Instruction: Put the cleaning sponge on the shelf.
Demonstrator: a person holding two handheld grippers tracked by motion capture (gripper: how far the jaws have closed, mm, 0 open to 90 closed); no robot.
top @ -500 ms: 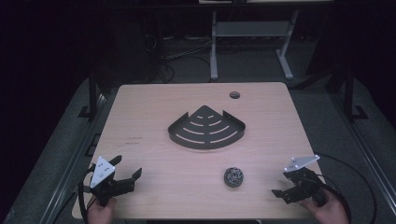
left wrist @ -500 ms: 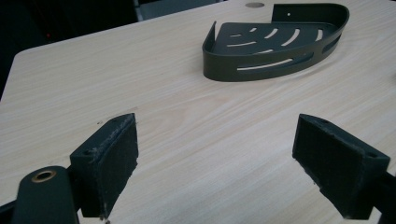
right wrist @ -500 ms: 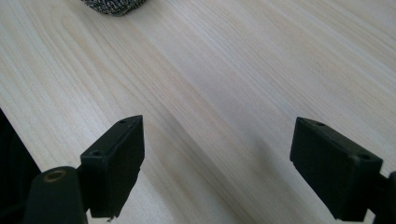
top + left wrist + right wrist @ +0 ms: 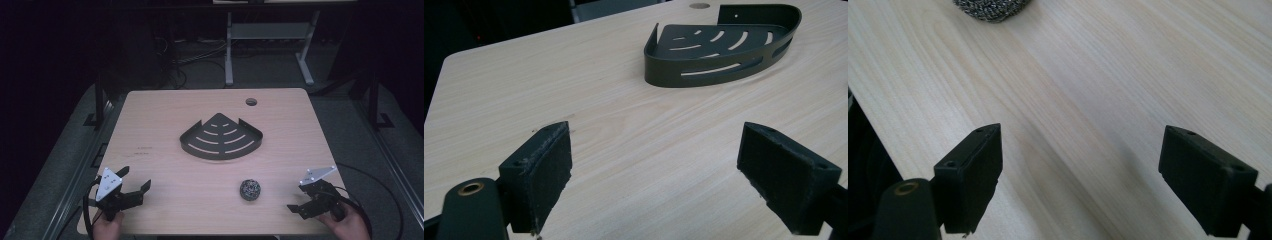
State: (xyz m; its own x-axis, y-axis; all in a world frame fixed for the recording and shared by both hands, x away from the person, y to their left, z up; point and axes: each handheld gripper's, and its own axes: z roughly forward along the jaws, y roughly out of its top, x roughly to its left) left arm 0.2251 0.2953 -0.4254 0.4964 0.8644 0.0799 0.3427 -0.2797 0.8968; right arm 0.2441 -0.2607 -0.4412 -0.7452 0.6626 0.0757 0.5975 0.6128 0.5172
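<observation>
Nothing is picked up yet. The scrubber (image 4: 249,190), a small ball of metal mesh, sits on the table (image 4: 165,130) near the front edge, right of centre, touching nothing. The rack (image 4: 221,137), a dark slotted corner shelf, lies flat mid-table, well apart from the scrubber and with nothing in it.

The right gripper (image 4: 304,201) hovers low at the front right corner, jaws spread wide and holding nothing. In the right gripper view the scrubber (image 4: 992,8) peeks in at the top edge, ahead of the jaws and well outside them, so the reach looks barely begun.

The left gripper (image 4: 134,182) waits at the front left corner, jaws also spread, nothing between them. The left gripper view looks across bare wood to the rack (image 4: 719,47).

As I read it, the whole job is still ahead: close on the scrubber, lift it, carry it, probably to the rack.
</observation>
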